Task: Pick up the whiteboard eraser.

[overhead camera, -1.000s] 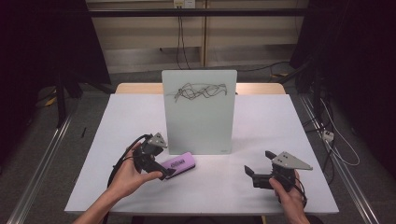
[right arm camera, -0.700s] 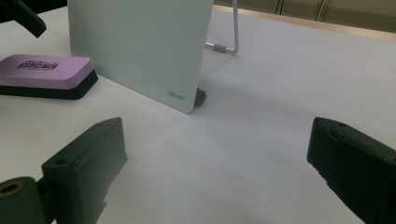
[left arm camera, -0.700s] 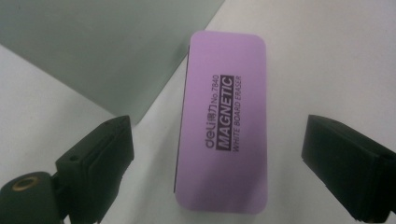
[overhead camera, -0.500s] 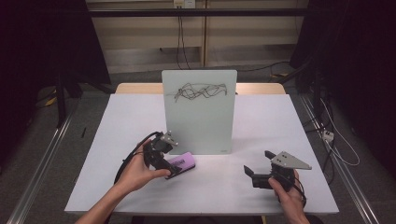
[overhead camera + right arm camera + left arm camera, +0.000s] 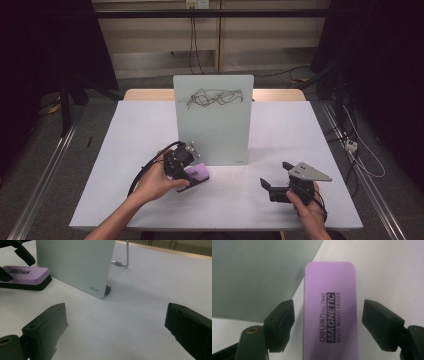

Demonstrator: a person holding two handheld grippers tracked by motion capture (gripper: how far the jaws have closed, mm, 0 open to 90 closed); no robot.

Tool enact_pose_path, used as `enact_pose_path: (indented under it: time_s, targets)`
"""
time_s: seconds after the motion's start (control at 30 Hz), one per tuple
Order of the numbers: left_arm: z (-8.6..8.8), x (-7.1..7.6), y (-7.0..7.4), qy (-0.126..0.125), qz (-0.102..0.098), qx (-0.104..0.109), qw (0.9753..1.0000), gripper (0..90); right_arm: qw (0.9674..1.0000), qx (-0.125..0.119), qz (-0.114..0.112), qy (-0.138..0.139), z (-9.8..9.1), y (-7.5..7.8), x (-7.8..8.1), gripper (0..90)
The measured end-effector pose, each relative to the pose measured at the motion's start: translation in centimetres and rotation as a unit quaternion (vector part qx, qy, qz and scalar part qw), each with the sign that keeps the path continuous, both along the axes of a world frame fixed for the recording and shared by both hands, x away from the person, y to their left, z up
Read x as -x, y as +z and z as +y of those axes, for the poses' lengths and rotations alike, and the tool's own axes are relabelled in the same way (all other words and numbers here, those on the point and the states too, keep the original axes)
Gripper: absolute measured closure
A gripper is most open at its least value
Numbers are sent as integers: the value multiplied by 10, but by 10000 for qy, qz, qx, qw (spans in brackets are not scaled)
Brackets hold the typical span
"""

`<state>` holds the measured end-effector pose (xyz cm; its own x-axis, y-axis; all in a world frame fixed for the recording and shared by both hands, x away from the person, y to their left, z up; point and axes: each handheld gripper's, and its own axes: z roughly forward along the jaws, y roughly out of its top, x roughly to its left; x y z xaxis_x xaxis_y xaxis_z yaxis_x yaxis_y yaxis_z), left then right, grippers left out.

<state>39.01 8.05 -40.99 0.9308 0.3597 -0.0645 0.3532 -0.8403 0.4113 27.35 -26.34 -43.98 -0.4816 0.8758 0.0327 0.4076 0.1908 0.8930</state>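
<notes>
Two bare forearms, each hand carrying a black hand-held gripper.

The left hand-held gripper (image 5: 186, 172) has a dark body, a small grey plate with screw heads on top and a black cable looping off behind it. Seen along its own length, its two jaws are matt black blocks with layered pads, hinged on arms that each carry a brass-coloured rivet. The right hand-held gripper (image 5: 272, 187) is the same black build, topped by a larger grey three-cornered plate with small dark fixing holes, and a black cable runs at the wrist. No sleeves reach the forearms.
</notes>
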Motion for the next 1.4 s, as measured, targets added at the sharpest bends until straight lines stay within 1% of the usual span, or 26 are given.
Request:
enact_pose_path:
  time_s: [0.03,0.07,0.1,0.2,0.27,0.3,0.33,0.37,0.43,0.47,0.6,0.83,0.9,1.07,1.13,1.17,1.23,1.3,1.33,1.37,1.4]
  targets:
    - [0,0,-1,-20,-13,20,10000,285,10000,0,0,0,0,0,0,40]
    - [0,1,-2,-42,2,-26,10000,308,10000,3,7,-3,0,0,0,40]
    - [-1,1,-3,-77,20,-77,9999,311,10000,4,15,0,0,0,0,40]
    - [0,1,-5,-79,5,-34,10000,349,10000,9,35,6,0,-1,0,41]
    - [0,0,-7,-120,72,-46,9999,350,10000,4,29,13,0,0,0,40]
    - [1,0,-8,-104,81,0,9999,369,10000,10,30,14,0,0,0,40]
    - [1,0,-9,-85,89,-41,9999,391,10000,5,34,15,0,0,0,40]
    - [1,-1,-9,-92,138,-55,9998,396,10000,0,34,20,0,0,0,40]
    - [2,-1,-9,-94,167,-41,9998,405,10000,0,56,34,0,-1,0,41]
    - [2,0,-9,-61,161,-39,9998,405,10000,0,56,34,0,-1,0,41]
    - [1,-1,-9,-106,155,-70,9998,407,10000,0,59,42,1,-1,0,41]
    - [1,0,-9,-152,81,-95,9998,410,10000,6,67,50,1,-1,-1,41]
    - [1,1,-9,-129,66,-78,9999,411,10000,0,72,44,1,-1,-1,42]
    - [2,1,-9,-84,73,-68,9999,412,10000,-1,66,49,1,-1,-1,42]
    - [2,1,-9,-104,77,-61,9999,412,10000,-9,70,44,1,-1,0,42]
    - [2,2,-9,-76,39,-19,10000,412,10000,-13,72,47,1,-1,0,42]
    - [2,4,-8,-70,6,-7,10000,412,10000,-18,74,52,0,-1,0,42]
    - [0,6,-6,-96,-57,51,9999,412,10000,-19,73,51,1,-1,0,43]
    - [-1,8,-4,-46,-79,81,9999,413,10000,-18,74,51,1,-1,0,43]
    - [-1,9,-3,-62,-88,106,9999,413,10000,-18,74,51,1,-1,0,43]
    - [-2,10,-2,-56,-125,166,9998,412,10000,-22,75,52,1,-1,0,43]
